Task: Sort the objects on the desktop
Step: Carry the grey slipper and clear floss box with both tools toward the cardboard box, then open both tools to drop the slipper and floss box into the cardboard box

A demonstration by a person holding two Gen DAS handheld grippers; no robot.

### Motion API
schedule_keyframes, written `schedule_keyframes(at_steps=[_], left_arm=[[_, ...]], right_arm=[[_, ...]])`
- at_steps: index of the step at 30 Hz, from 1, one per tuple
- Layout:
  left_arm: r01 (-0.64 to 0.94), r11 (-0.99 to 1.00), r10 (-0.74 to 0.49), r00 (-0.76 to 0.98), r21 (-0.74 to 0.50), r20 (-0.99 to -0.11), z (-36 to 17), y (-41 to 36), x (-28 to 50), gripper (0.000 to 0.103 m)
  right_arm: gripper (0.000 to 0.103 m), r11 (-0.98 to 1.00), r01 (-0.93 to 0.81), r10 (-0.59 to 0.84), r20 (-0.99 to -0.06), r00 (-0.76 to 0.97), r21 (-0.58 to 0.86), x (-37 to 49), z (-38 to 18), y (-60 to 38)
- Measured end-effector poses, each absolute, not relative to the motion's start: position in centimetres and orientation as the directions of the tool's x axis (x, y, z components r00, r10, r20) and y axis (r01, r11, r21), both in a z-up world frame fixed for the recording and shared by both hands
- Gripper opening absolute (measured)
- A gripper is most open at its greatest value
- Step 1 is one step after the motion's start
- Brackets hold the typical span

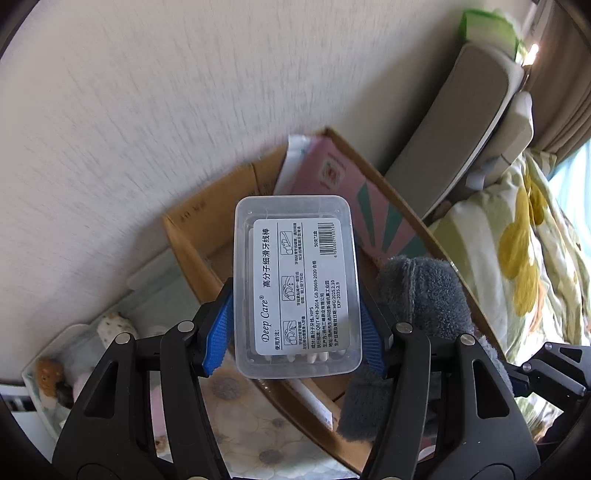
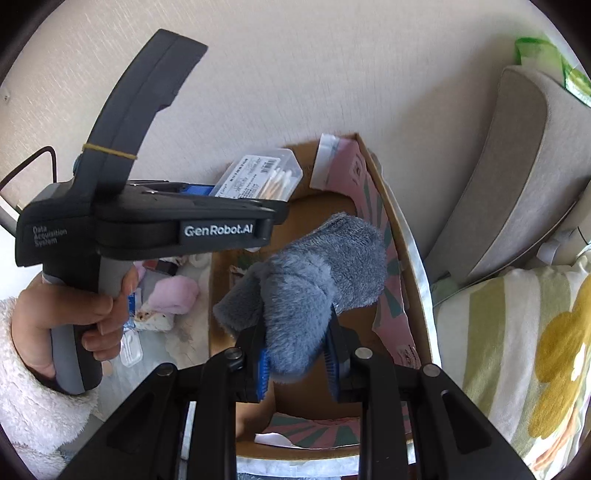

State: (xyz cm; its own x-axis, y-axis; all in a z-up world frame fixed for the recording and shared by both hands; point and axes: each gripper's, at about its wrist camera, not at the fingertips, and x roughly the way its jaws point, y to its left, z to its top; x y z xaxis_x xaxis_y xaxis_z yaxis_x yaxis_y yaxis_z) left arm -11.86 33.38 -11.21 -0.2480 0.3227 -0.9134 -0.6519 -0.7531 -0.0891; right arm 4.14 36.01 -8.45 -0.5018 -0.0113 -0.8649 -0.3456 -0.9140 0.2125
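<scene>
Clear floss-pick box [image 1: 297,286], white "Deep Care" label, between left hand-held gripper [image 1: 295,328] pads.

grippers: 2 — left gripper [image 1: 297,332], right gripper [image 2: 297,365] | clear floss-pick box [image 1: 297,284]: 1 | grey fleece cloth [image 2: 314,291]: 1 | cardboard box [image 2: 413,266]: 1 | pink socks [image 2: 173,295]: 1 bundle | grey cushions [image 2: 517,177]: 1 | green packs [image 1: 487,26]: 1

Clear plastic rectangular box [image 1: 297,286] between the left tongs [image 1: 295,332]: white label w/ "Deep Care®", 高分子细滑牙线棒, "MFG:2025.2.10", "EXP 2035.2.9", plus barcode. Black handheld device body [image 2: 147,225], left of the right tongs: "GenRobot.AI", "Data Acquisition System".
</scene>
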Motion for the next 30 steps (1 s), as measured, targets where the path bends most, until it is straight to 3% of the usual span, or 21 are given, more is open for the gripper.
schedule_keyframes(at_steps=[7, 8, 9, 10, 11, 13, 30], left_arm=[[-0.645, -0.76, 0.307, -0.248, -0.081, -0.919, -11.6, 33.7, -12.0, 0.057], [-0.644, -0.761, 0.297, -0.24, -0.077, -0.924, -11.6, 33.8, -12.1, 0.067], [-0.643, -0.762, 0.284, -0.224, -0.078, -0.932, -11.7, 34.0, -12.2, 0.077], [-0.64, -0.764, 0.274, -0.212, -0.078, -0.938, -11.7, 34.1, -12.3, 0.101], [-0.638, -0.766, 0.273, -0.214, -0.077, -0.938, -11.6, 34.1, -12.3, 0.103], [-0.633, -0.77, 0.275, -0.222, -0.077, -0.935, -11.1, 33.9, -12.1, 0.103], [-0.611, -0.791, 0.269, -0.292, -0.038, -0.918, -7.0, 29.2, -9.5, 0.103]], right_arm=[[0.025, -0.914, -0.354, -0.014, -0.887, -0.462, 0.199, 3.7, -9.0, 36.7], [0.028, -0.908, -0.372, -0.004, -0.891, -0.454, 0.194, 3.7, -9.1, 36.9], [0.035, -0.904, -0.383, 0.003, -0.892, -0.452, 0.191, 3.7, -9.1, 37.1], [0.048, -0.9, -0.391, 0.009, -0.89, -0.456, 0.192, 3.8, -9.1, 37.2], [0.054, -0.899, -0.391, 0.007, -0.887, -0.462, 0.197, 3.9, -9.1, 37.2], [0.079, -0.898, -0.393, 0.007, -0.888, -0.461, 0.196, 4.0, -9.0, 37.2], [0.079, -0.907, -0.388, 0.056, -0.866, -0.498, 0.164, 4.6, -6.4, 35.0]])
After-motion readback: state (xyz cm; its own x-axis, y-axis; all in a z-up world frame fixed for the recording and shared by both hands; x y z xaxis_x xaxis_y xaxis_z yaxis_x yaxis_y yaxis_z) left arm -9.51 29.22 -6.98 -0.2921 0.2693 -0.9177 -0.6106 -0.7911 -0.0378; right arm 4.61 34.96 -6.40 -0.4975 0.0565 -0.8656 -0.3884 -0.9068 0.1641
